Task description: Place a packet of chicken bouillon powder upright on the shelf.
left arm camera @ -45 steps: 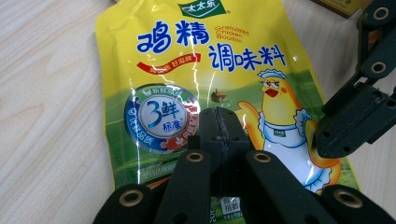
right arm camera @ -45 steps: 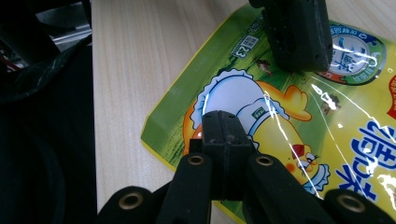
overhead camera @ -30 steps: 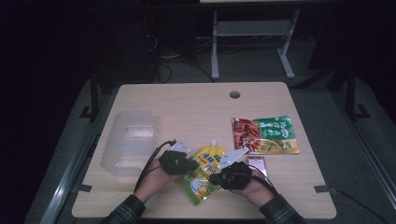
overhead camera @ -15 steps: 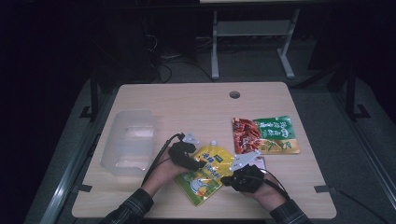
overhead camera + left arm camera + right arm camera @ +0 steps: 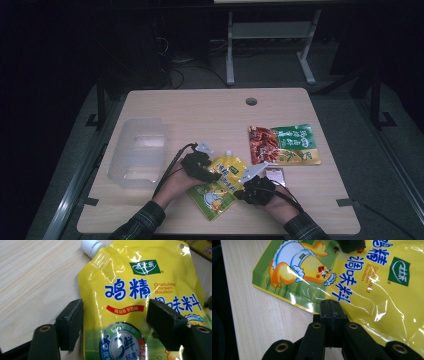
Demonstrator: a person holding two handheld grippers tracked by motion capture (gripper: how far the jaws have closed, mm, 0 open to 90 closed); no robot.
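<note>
Left gripper (image 5: 115, 322) slid onto the bouillon pouch (image 5: 140, 290), jaws just opened astride it; right gripper (image 5: 329, 305) pinches its edge

Below the left gripper's fingers (image 5: 165, 322), the yellow pouch (image 5: 130, 297) runs off the frame's bottom edge. The right gripper's fingers (image 5: 331, 312) cover the pouch's edge; whether they pinch it cannot be told.

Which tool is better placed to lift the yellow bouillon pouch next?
Right, probably. The right tool is shut on the edge of the pouch; the left tool is open, straddling its middle with pads apart.
</note>
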